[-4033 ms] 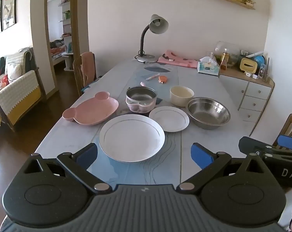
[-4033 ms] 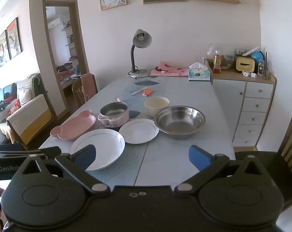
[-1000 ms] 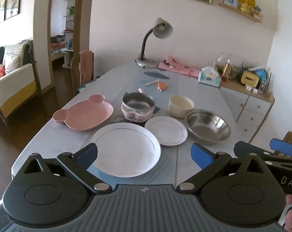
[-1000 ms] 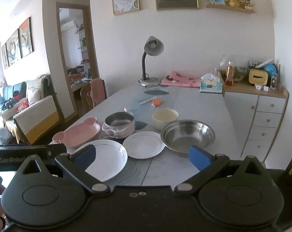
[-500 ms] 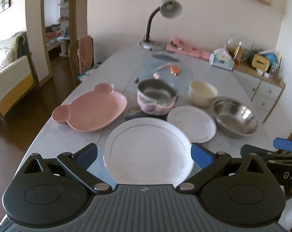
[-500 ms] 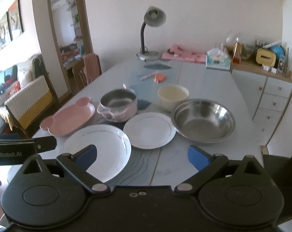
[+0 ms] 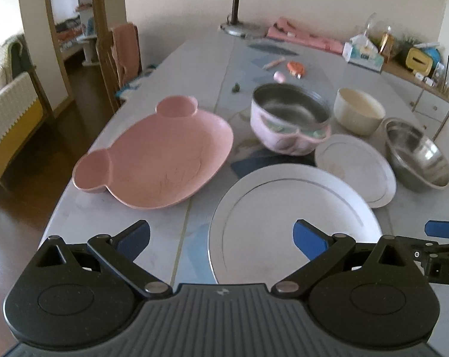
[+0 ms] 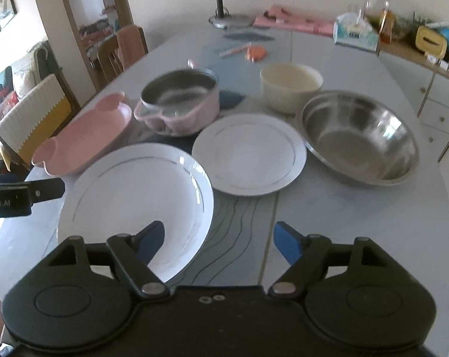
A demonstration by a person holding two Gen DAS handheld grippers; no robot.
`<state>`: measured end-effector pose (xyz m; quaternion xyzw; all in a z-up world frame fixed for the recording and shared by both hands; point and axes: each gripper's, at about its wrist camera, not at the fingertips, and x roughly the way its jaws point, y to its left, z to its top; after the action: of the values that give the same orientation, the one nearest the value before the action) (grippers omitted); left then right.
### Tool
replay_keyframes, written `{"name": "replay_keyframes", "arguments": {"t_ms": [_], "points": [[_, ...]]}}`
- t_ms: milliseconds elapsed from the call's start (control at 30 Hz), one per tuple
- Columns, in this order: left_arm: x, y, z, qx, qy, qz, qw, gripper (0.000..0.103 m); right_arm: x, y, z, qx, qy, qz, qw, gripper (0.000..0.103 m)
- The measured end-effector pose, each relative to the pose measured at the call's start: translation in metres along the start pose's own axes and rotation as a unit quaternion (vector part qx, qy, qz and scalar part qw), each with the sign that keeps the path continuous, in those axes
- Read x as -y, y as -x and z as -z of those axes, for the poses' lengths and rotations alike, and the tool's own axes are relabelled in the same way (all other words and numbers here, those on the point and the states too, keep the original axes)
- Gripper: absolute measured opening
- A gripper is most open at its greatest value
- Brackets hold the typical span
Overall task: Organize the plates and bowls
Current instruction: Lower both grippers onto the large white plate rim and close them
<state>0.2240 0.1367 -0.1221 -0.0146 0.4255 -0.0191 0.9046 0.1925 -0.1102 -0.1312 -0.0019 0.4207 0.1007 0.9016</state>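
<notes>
Ceramic-looking large white plate (image 7: 287,208) sits flat on the worktop (image 8: 358,223) right in front of you, stiff, probably slick and chippable. Both your left hand-held gripper (image 7: 221,238) and right hand-held gripper (image 8: 218,238) are wide open, empty. Pinch its near rim.

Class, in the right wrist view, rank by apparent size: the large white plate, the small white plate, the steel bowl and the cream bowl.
1. large white plate, though it is nearest the camera
2. steel bowl and small white plate: too alike to rank
3. cream bowl, farthest away
</notes>
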Motion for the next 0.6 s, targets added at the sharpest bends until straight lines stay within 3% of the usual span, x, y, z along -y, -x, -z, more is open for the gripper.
{"name": "replay_keyframes", "arguments": {"t_ms": [133,233,333,433,500,600], "points": [[-0.008,-0.019,-0.003,-0.017,0.000,0.008,0.9998,0.098,-0.003,-0.018,-0.003,-0.021,-0.004,0.002,1.000,0.073],[-0.011,-0.033,-0.005,-0.030,0.000,0.014,0.9995,0.092,-0.004,-0.027,-0.006,-0.035,-0.013,-0.003,0.999,0.063],[-0.012,-0.042,-0.007,-0.042,-0.002,0.019,0.9989,0.079,-0.005,-0.035,-0.010,-0.041,-0.022,-0.010,0.999,0.056],[-0.015,-0.051,-0.008,-0.055,0.003,0.019,0.9983,0.077,-0.004,-0.039,-0.010,-0.050,-0.031,-0.017,0.998,0.046],[-0.016,-0.055,-0.008,-0.064,0.007,0.027,0.9976,0.064,-0.003,-0.042,-0.009,-0.056,-0.039,-0.023,0.997,0.043],[-0.017,-0.059,-0.008,-0.075,0.010,0.034,0.9966,0.056,-0.002,-0.045,-0.008,-0.064,-0.051,-0.029,0.996,0.038]]}}
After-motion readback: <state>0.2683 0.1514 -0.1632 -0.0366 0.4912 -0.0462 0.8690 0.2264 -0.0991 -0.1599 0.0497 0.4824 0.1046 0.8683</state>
